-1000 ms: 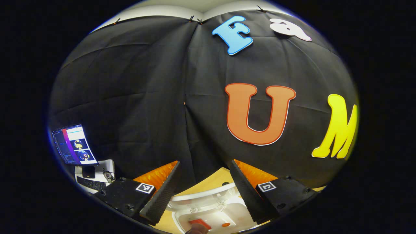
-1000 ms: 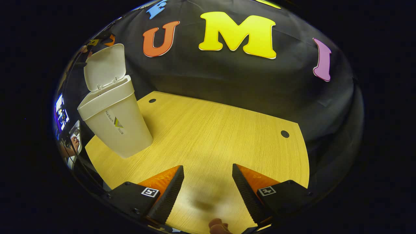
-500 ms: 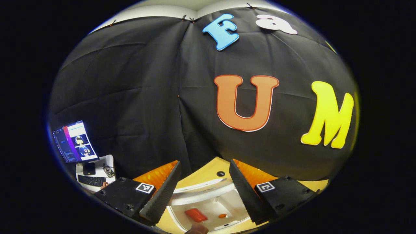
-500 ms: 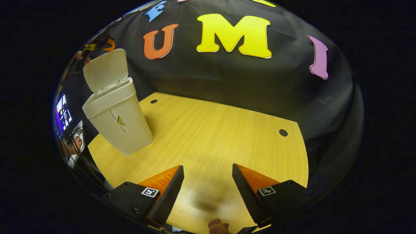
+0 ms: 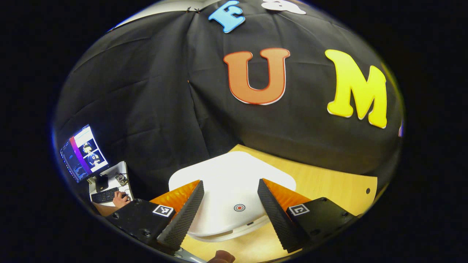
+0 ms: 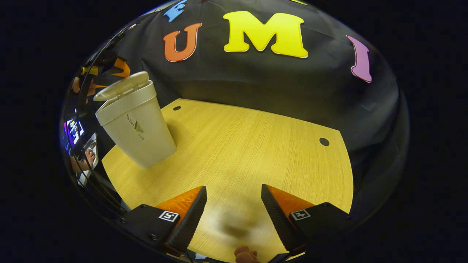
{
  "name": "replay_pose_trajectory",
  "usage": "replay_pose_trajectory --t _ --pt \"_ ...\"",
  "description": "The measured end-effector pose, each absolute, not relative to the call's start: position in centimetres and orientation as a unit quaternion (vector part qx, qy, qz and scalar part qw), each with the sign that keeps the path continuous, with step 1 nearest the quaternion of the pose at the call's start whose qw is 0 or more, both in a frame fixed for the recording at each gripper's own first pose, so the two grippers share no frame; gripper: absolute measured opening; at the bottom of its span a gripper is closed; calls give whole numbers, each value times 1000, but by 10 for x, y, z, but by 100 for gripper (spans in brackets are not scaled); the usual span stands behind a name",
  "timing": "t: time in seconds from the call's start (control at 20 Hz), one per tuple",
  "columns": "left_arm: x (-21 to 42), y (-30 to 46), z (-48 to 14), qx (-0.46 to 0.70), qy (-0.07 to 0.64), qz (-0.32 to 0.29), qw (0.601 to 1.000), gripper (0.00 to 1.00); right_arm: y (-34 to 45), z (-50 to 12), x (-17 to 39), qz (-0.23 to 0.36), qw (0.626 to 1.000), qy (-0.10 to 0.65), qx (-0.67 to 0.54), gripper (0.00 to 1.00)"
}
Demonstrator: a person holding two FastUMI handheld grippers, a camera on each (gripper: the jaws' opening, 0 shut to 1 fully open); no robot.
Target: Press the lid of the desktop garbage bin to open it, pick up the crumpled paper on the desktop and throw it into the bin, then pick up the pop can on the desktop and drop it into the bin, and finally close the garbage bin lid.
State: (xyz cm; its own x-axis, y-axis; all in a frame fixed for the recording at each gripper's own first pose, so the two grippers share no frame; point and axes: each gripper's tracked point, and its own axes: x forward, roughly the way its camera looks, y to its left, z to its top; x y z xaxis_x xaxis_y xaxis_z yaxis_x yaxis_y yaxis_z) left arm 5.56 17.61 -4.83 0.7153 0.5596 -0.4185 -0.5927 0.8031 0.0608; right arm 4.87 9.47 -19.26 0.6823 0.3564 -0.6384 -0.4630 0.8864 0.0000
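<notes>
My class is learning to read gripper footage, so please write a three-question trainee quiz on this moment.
1. True or false: the bin stands on the wooden table.
2. The lid is: A) upright, wide open; B) lowered almost onto the rim; C) lying on the table.
3. Fill in: the left gripper is ___, holding nothing.

Key: 1 true; 2 B; 3 open.
</notes>
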Motion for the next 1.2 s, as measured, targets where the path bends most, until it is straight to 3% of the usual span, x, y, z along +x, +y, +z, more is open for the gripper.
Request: replay_pose_trajectory --t 0.15,0.8,1.2 --pt "56 163 -70 -58 232 298 924 98 97 -198 46 226 911 336 -74 94" --pt "60 157 -71 -69 179 284 939 100 89 -213 39 203 913 349 -56 94" --pt "53 124 -64 -78 193 226 952 98 74 -156 58 149 946 286 -18 94"
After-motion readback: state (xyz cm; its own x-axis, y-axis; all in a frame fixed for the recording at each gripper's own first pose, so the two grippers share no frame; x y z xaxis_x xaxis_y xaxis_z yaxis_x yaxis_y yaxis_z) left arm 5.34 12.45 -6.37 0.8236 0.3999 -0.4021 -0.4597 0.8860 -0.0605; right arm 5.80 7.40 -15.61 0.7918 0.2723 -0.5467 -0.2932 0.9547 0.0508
